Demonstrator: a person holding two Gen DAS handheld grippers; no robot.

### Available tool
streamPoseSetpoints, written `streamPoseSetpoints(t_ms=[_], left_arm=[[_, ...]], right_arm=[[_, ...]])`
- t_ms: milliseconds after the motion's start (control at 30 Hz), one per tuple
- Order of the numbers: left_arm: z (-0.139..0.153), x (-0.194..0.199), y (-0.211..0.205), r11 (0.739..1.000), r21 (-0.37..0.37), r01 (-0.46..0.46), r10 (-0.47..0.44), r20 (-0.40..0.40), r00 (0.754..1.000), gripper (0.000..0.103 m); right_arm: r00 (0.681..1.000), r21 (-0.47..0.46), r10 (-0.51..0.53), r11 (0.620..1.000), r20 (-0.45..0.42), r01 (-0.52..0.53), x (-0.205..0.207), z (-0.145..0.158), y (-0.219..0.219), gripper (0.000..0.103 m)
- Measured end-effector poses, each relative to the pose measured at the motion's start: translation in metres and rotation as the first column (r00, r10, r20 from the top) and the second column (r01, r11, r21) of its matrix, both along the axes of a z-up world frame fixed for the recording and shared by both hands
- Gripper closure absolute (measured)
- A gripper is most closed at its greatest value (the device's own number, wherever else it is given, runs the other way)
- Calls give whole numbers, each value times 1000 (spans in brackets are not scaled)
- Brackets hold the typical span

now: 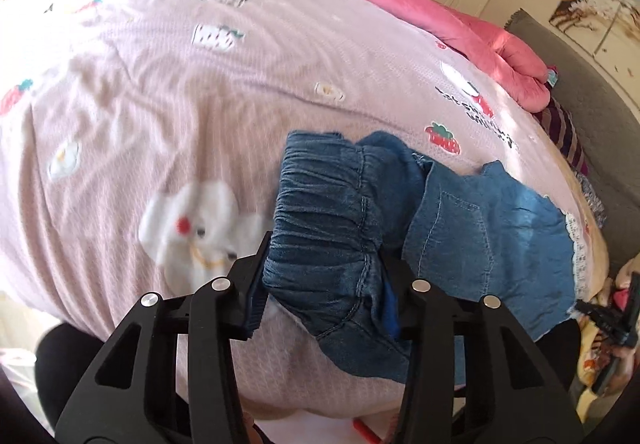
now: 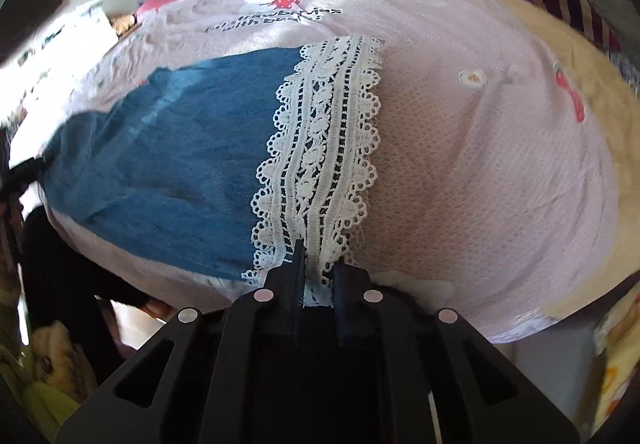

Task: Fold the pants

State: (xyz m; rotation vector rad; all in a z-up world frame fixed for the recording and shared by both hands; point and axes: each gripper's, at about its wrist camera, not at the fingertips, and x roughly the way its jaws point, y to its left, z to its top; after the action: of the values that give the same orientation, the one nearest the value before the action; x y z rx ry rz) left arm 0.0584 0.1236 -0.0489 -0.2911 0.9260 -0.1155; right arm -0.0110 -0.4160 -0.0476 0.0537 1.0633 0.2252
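Nearest the left wrist camera, the black left tool [image 1: 320, 264] reaches forward and down with its two fingers pressed on either side of the gathered elastic waistband [image 1: 320, 212] of the pants [image 1: 480, 228], so it is clenched on that bunched band. The pants are small blue denim ones, darker at the ruched waist and lighter along the leg, with a stitched pocket and a strip of white lace at the far hem; they lie across the pink bedspread [image 1: 180, 92], which is printed with strawberries and a white animal, and a brighter pink quilt [image 1: 440, 4] is heaped behind. In the right wrist view, the right tool [image 2: 316, 276] is nearest, pointing steeply down, its fingers nearly together and pinching the near end of the white lace trim [image 2: 320, 148] on the leg hem. From there the blue leg stretches off to the left, flat on the same bedspread, with faint creases.
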Motion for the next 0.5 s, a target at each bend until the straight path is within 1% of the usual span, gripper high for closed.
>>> streamPoseSetpoints(t_ms=[167, 267, 333, 367, 467, 500], left_arm=[[-15, 6, -1, 1000, 8, -10, 10, -6, 1000, 66], [-16, 5, 0, 1000, 5, -12, 12, -3, 1000, 66], [-16, 2, 1, 1000, 8, -10, 10, -4, 1000, 65], [-16, 0, 3, 1000, 6, -11, 11, -4, 1000, 65], [-17, -6, 6, 1000, -1, -13, 13, -2, 1000, 63], [-16, -7, 7, 1000, -5, -15, 15, -1, 1000, 62]], right_arm=[[999, 6, -18, 1000, -37, 18, 2, -11, -6, 92], [998, -4, -30, 1000, -49, 30, 6, -14, -3, 89], [997, 13, -46, 999, -62, 47, 8, -16, -7, 82], [996, 18, -56, 998, -65, 57, 8, -17, -9, 82], [995, 42, -72, 996, -67, 75, 5, -15, -15, 74], [994, 44, -84, 995, -68, 88, 4, -14, -18, 66]])
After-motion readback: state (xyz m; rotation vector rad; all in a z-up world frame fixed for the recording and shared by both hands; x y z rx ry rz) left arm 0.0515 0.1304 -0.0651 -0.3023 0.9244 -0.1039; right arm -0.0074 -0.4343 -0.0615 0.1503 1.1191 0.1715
